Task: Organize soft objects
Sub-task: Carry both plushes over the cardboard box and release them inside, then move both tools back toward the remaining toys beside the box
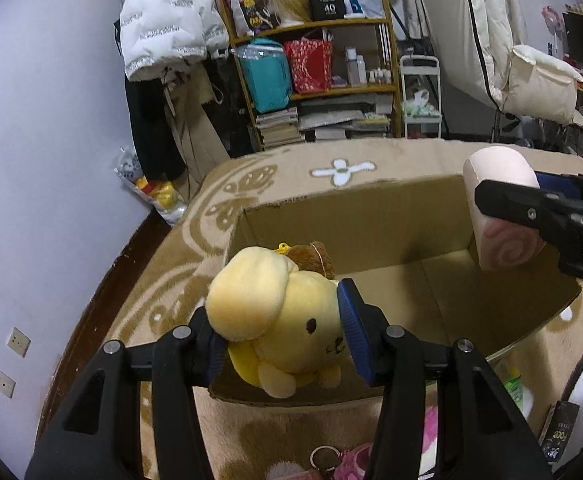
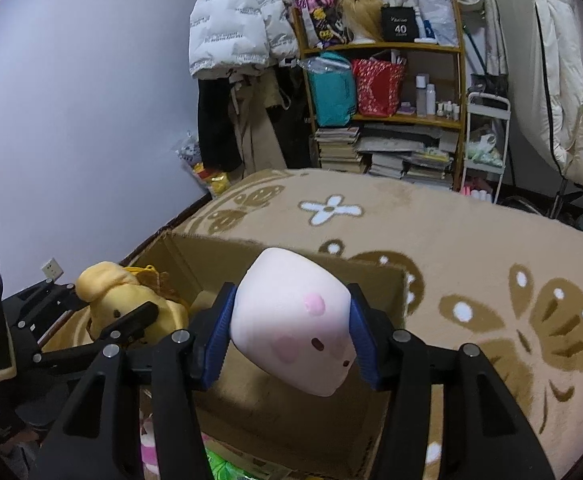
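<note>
The left gripper was pinching a yellow plush dog with floppy ears and a small brown beret, its blue ribbed pads pressed into the sides of the soft head so that the stuffing bulged around them. It hung the toy over the near wall of an open brown cardboard box, probably so that it could be let go straight down into the box and not beside it. The right gripper was clamped the same way on a pale pink block-shaped plush with a small face and rosy cheeks, which it held tilted above the same cardboard box, towards the other end. That spacing seemed meant to keep the two toys apart, so that each would land in its own stretch of the bare box floor. In the left wrist view the pink plush showed a swirl on its end. The box stood on a beige pile carpet with brown butterflies and white flowers. Beyond it, against the wall, stood a wooden shelf crowded with bags and books, and white padded coats hung beside it.
</note>
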`<state>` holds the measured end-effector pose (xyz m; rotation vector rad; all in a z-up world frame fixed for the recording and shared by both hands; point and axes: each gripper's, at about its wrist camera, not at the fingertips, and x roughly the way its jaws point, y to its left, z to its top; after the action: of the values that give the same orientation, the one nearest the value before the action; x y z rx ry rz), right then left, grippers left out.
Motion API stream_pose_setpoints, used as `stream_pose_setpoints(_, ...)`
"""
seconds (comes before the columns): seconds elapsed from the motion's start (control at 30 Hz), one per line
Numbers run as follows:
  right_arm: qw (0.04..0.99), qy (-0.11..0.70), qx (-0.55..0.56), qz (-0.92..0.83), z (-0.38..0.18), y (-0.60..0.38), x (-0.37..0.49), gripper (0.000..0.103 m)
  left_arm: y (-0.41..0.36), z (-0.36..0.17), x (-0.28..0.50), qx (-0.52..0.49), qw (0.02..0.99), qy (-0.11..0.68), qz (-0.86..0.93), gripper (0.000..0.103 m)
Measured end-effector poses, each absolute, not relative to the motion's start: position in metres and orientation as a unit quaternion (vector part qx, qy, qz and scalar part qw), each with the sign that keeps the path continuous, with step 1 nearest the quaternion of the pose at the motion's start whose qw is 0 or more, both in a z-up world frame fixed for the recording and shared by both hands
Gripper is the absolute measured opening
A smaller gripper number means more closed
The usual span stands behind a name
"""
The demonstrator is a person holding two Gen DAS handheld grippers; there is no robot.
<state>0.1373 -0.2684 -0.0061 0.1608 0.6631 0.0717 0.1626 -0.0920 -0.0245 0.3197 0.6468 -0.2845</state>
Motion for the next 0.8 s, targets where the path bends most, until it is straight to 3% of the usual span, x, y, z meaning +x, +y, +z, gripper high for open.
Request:
stream_pose_setpoints(0.37, 0.931, 0.35, 0.096, 0.047, -0.019, -0.27, 0.133, 0.064, -0.084, -0.031, 0.166, 0.149, 0.922, 0.332, -0.135, 0.054)
stream_pose_setpoints(0.47, 0.931, 0.348, 0.103, 0.05, -0.013, -0.272, 0.128, 0.075, -0.084, -0.029, 0.166, 0.147, 0.922, 0.333, -0.133, 0.059)
stream_pose_setpoints(0.53, 0.932, 0.345, 0.098, 0.044, -0.007, -0.271, 0.123, 0.088, -0.082, -0.026, 0.164, 0.145, 0.924, 0.331, -0.128, 0.06)
stream_pose_setpoints(0.6, 0.935, 0.338, 0.097, 0.035, 0.0, -0.272, 0.115, 0.091, -0.081, -0.022, 0.16, 0.141, 0.922, 0.334, -0.137, 0.061)
stream_pose_setpoints(0.73, 0.937, 0.334, 0.106, 0.019, 0.01, -0.276, 0.104, 0.103, -0.076, -0.015, 0.15, 0.142, 0.922, 0.331, -0.14, 0.078)
stream_pose_setpoints(0.8, 0.937, 0.332, 0.109, 0.012, 0.015, -0.279, 0.099, 0.103, -0.073, -0.009, 0.143, 0.14, 0.926, 0.324, -0.134, 0.081)
